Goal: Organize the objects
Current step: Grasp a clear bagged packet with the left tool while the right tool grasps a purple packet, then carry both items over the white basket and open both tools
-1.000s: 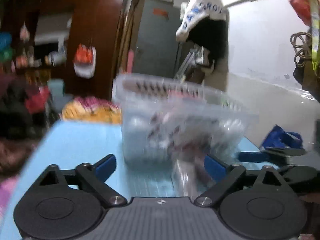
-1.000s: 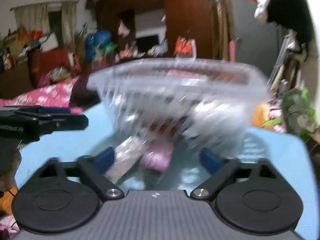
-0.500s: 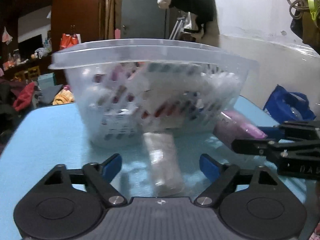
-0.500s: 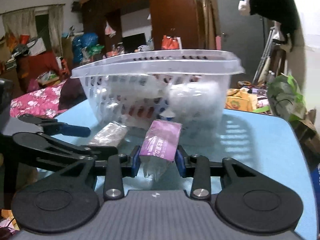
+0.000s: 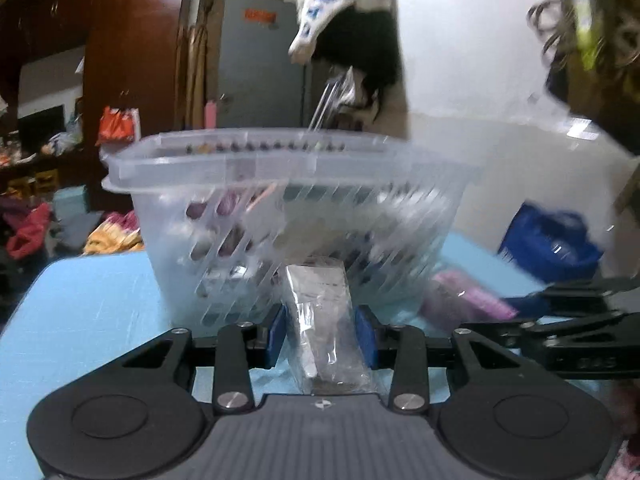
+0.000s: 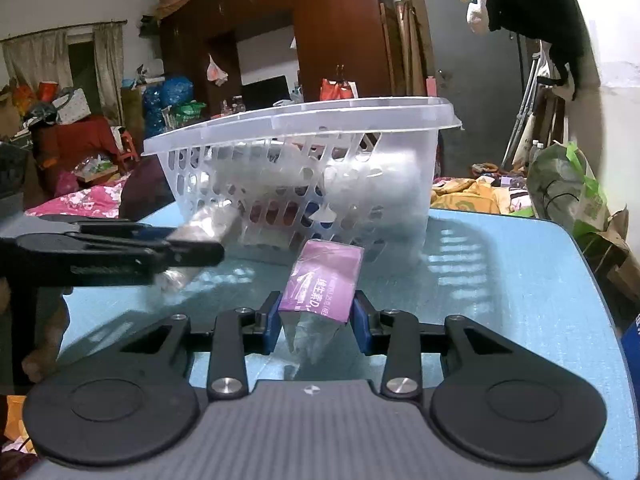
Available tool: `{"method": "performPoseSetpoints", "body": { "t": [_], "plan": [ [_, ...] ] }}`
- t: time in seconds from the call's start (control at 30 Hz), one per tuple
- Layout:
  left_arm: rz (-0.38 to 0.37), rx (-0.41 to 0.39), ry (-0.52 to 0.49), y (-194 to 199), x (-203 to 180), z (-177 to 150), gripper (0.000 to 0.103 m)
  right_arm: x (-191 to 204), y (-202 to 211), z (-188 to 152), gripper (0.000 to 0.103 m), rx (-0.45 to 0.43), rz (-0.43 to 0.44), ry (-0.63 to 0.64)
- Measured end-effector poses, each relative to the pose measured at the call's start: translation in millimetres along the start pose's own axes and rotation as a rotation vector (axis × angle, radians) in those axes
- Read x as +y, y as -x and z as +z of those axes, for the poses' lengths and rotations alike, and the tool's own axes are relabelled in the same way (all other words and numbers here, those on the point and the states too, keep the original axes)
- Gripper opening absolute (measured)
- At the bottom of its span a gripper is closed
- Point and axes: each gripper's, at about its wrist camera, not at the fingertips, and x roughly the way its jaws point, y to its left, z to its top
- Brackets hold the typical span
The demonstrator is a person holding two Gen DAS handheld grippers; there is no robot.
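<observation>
A clear slotted plastic basket (image 5: pixel 280 168) (image 6: pixel 304 120) holding several packets stands on the light blue table (image 5: pixel 88 304) (image 6: pixel 520 280). In front of it my left gripper (image 5: pixel 320 334) is shut on a clear wrapped silvery packet (image 5: pixel 320 300), its blue pads pressing both sides. The same packet (image 6: pixel 208 226) and left gripper (image 6: pixel 192 246) show at the left of the right wrist view. My right gripper (image 6: pixel 316 326) is shut on a purple packet (image 6: pixel 324 280) with clear plastic at its near end. The purple packet (image 5: pixel 468 296) shows blurred at the right of the left wrist view.
Clutter fills the room behind the table: a dark wooden wardrobe (image 6: pixel 336 32), a grey door (image 5: pixel 260 60), a blue bag (image 5: pixel 552 244) to the right, a green bag (image 6: pixel 568 188) beyond the table's right edge. A hand (image 6: pixel 44 344) holds the left gripper.
Both grippers have closed: the right one took the purple packet first, then the left one closed on the clear packet. Both hands came closer to the basket and lower.
</observation>
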Motion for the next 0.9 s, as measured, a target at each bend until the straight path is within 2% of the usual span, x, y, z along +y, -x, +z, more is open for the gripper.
{"method": "performPoseSetpoints", "body": {
  "t": [0.07,0.13,0.4,0.6,0.7,0.77,0.83,0.9],
  "plan": [
    [-0.051,-0.052,0.016,10.6,2.2,-2.8,0.042,0.0,2.1,-0.9,0.040,-0.013,-0.001,0.002],
    [-0.071,-0.095,0.010,16.1,1.1,-5.1,0.042,0.4,5.3,-1.5,0.040,-0.033,-0.003,0.005],
    [-0.127,-0.128,0.027,23.7,1.8,-6.6,0.042,9.7,17.3,-4.8,0.040,-0.120,-0.023,0.058],
    [-0.122,-0.140,0.018,20.3,0.4,-4.6,0.043,9.7,31.7,-8.3,0.040,-0.229,0.003,0.067],
    [-0.104,-0.202,0.008,35.8,-2.5,-4.5,0.042,6.5,41.1,-9.7,0.040,-0.298,0.006,0.049],
    [-0.060,-0.274,-0.033,59.5,-11.3,10.1,0.043,4.5,50.0,-4.0,0.040,-0.313,0.027,-0.002],
    [0.003,-0.334,-0.050,78.4,-14.3,42.5,0.043,6.5,63.3,17.8,0.040,-0.366,0.059,-0.003],
    [0.047,-0.312,-0.042,77.4,-9.0,84.4,0.043,12.5,69.1,56.5,0.040,-0.393,0.009,0.042]
  ]
}}
